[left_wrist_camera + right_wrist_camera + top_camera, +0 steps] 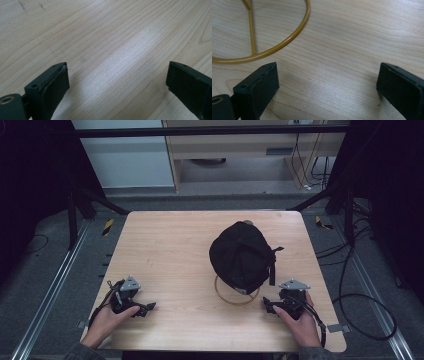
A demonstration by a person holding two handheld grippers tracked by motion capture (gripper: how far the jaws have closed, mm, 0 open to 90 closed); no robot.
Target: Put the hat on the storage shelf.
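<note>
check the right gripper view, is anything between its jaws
No, the right gripper has its jaws wide apart over bare table, and the gold wire ring lies beyond them.

Table (165, 250) across the middle of the high view. Cap (241, 256) right of centre, resting on a wire stand, with the stand's ring (223, 298) lying on the table just below the cap. Left gripper (145, 308) at lower left, right gripper (268, 306) at lower right, just right of the ring. Floor cables (367, 320) at far right.
</note>
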